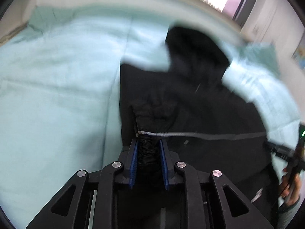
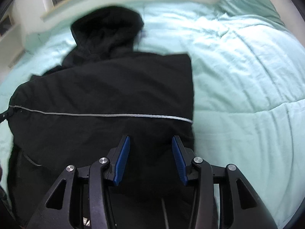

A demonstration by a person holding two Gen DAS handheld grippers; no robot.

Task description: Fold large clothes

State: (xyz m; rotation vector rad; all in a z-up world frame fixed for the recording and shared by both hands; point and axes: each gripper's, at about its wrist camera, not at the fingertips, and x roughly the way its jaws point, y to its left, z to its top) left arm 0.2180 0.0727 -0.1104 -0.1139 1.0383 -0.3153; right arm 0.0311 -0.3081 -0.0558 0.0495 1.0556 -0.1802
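Observation:
A black hooded jacket [image 1: 200, 99] with a thin grey stripe [image 1: 209, 135] lies spread on a pale green quilt, hood toward the far edge. My left gripper [image 1: 148, 145] is shut on a bunched fold of the jacket's black fabric between its blue pads [image 1: 134, 162]. In the right wrist view the same jacket [image 2: 114, 87] fills the left and middle, its stripe [image 2: 106, 115] running across. My right gripper [image 2: 151, 143] is open above the jacket's near right part, with nothing between its blue pads [image 2: 122, 160].
The pale green quilt [image 2: 247, 76] covers the bed, with a wide stretch of it to the jacket's right and another in the left wrist view [image 1: 57, 85]. A pillow [image 2: 253, 3] lies at the far right. The other hand-held gripper [image 1: 293, 158] shows at the right edge.

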